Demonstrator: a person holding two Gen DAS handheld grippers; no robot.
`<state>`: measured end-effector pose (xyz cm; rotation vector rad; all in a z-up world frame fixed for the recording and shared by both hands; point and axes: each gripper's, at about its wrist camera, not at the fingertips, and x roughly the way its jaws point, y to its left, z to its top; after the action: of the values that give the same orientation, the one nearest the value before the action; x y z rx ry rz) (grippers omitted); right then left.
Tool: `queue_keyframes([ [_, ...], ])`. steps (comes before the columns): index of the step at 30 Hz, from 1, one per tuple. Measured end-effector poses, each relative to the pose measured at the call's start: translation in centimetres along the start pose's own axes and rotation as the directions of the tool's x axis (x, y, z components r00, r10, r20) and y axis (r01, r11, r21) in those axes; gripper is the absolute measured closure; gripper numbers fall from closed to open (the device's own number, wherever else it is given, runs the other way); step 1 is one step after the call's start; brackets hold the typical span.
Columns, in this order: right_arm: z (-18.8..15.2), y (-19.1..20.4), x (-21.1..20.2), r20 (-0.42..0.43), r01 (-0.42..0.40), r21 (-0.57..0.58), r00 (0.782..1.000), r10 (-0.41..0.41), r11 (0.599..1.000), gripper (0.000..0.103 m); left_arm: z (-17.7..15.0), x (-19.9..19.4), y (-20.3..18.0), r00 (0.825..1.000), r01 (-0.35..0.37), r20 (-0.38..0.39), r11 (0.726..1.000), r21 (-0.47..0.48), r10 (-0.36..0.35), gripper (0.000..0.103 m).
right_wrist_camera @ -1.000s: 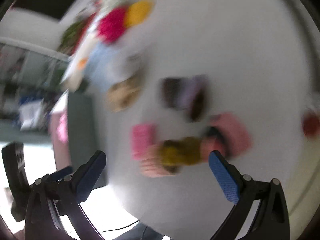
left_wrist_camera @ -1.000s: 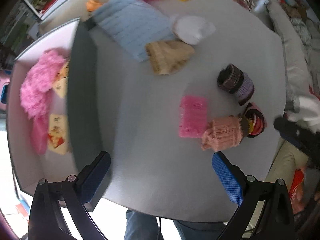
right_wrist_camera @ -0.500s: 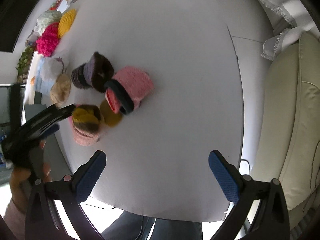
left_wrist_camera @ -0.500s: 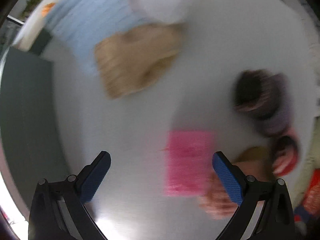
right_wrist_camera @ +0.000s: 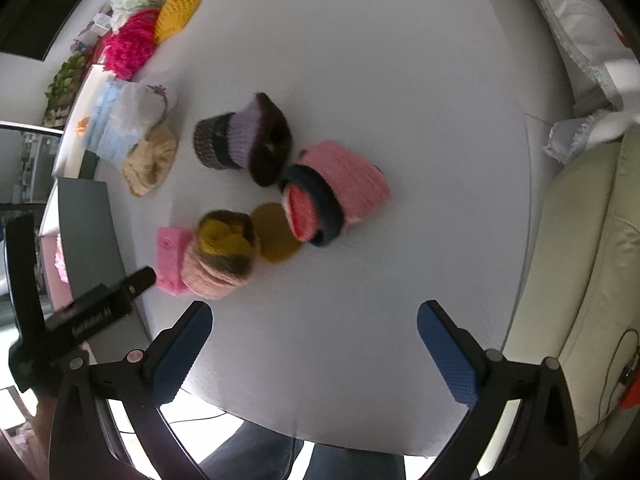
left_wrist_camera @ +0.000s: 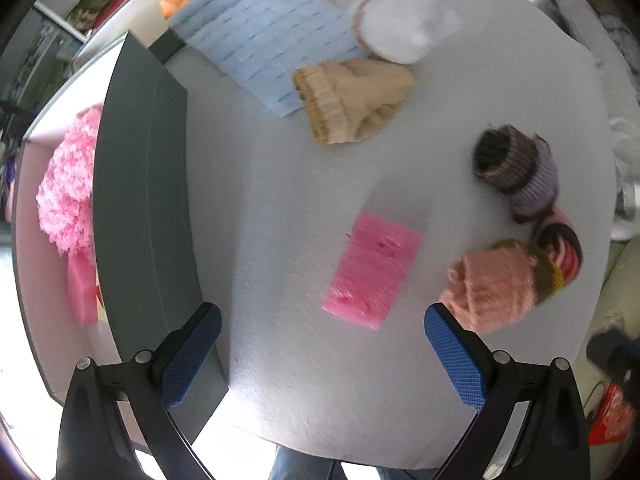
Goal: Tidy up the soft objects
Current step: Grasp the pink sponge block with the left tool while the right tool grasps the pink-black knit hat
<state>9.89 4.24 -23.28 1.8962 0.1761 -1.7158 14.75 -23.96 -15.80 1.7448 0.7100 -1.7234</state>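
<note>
A pink sponge [left_wrist_camera: 372,274] lies flat on the white round table [left_wrist_camera: 304,184], just ahead of my left gripper [left_wrist_camera: 322,354], which is open and empty above it. Beside the sponge sits a peach knit hat with a mustard lining [left_wrist_camera: 490,286]. In the right wrist view the same sponge [right_wrist_camera: 170,258] and peach hat [right_wrist_camera: 218,258] lie left of centre. Farther in are a purple-brown hat [right_wrist_camera: 244,142] and a pink hat with a dark band [right_wrist_camera: 336,188]. My right gripper [right_wrist_camera: 314,350] is open over the bare near table, holding nothing.
A white box with a grey flap [left_wrist_camera: 140,184] at the table's left holds a fluffy pink item [left_wrist_camera: 66,184]. A beige hat [left_wrist_camera: 352,100], a white hat [left_wrist_camera: 400,28] and a light blue knit cloth [left_wrist_camera: 260,44] lie farther back. A cream sofa [right_wrist_camera: 580,260] stands to the right.
My left gripper swung in low over the table and has now pulled back, with the pink sponge centred ahead of it. The right gripper's view steadied and shifted slightly nearer the hats.
</note>
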Motion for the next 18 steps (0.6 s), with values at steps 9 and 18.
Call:
queue_keyframes([
  [9, 1.4, 0.1, -0.3, -0.004, 0.027, -0.006, 1.0, -0.027, 1.0, 0.0, -0.7, -0.8, -1.5, 1.0, -0.025, 0.016, 0.998, 0.057, 0.024, 0.001],
  [18, 2.7, -0.8, 0.7, -0.021, 0.053, 0.011, 0.998, -0.053, 0.999, 0.0, 0.7, 1.2, -2.5, 0.999, -0.05, 0.006, 0.998, 0.049, 0.05, 0.001],
])
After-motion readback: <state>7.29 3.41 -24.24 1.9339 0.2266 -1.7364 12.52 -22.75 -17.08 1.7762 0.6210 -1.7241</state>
